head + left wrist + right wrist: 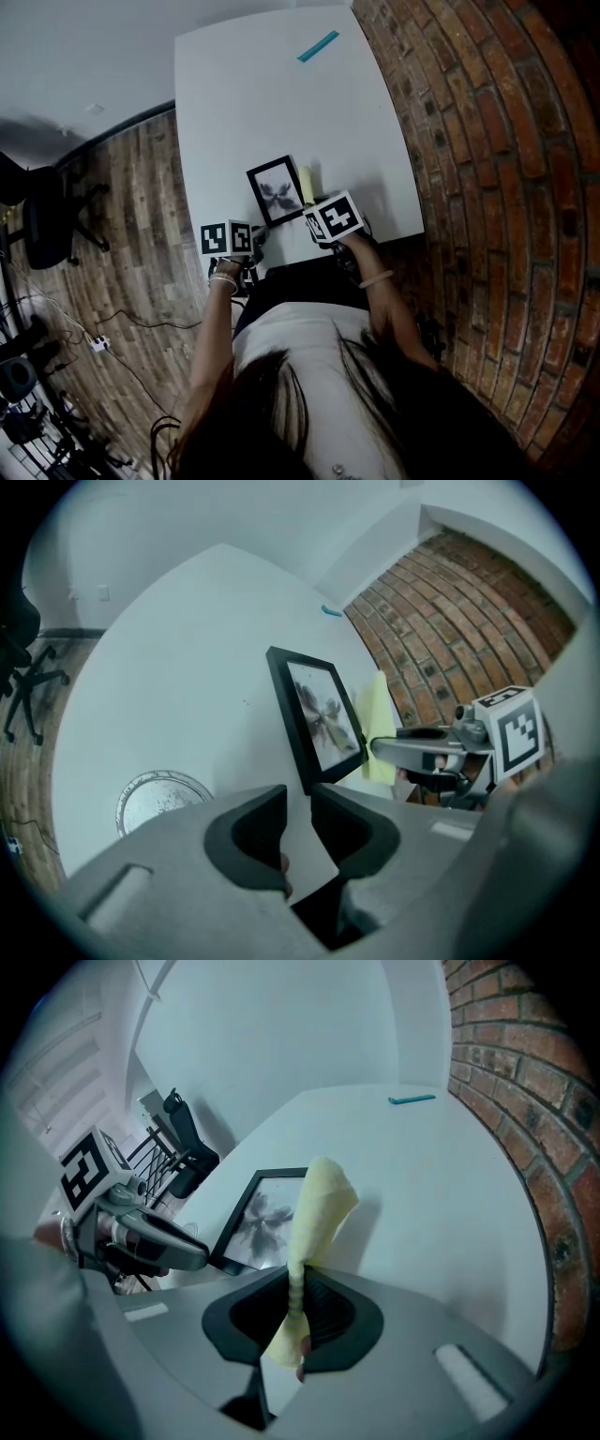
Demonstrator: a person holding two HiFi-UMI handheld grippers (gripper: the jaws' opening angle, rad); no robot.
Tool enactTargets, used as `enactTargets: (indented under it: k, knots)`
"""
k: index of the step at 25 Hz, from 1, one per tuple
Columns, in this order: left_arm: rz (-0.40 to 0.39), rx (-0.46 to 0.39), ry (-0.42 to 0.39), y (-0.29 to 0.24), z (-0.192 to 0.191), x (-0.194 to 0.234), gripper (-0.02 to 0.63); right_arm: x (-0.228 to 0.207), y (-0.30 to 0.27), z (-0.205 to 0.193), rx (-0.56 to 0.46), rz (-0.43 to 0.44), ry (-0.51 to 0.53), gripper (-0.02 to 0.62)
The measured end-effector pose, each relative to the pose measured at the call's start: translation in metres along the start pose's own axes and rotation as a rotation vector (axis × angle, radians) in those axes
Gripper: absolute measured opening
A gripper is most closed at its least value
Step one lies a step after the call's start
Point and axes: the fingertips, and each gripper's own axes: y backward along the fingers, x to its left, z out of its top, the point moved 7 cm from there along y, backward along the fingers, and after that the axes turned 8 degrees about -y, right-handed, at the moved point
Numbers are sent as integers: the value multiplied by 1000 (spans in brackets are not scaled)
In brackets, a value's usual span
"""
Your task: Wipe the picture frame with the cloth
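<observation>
White surface (244, 94) by brick wall (487, 141). Picture frame (277, 190) at eleven o'clock of right gripper (298, 1312), fingers clamping cloth (314, 1213). Left gripper (298, 832) fingers apart, empty.

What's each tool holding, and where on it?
Right tool: yellow cloth, pinched near one end. Left tool: open, nothing held; picture frame sits just beyond its jaws.

Smooth table (253, 94), rough brick wall (487, 141)
The table is matt white; the picture frame (317, 719) smooth black, the cloth (319, 1208) soft woven yellow, the floor (141, 178) grainy wood planks
</observation>
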Motion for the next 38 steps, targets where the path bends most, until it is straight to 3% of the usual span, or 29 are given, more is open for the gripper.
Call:
enactTargets:
  k: [25, 27, 31, 38]
  knots:
    - [8, 8, -11, 1, 2, 3, 84, 5, 4, -3, -1, 15, -13, 40]
    - [22, 16, -24, 0, 1, 4, 24, 5, 5, -3, -2, 22, -15, 40]
    - [-26, 40, -22, -5, -4, -1, 20, 6, 5, -3, -4, 34, -19, 40]
    - [-24, 34, -28, -5, -5, -2, 21, 12, 1, -4, 5, 45, -15, 40]
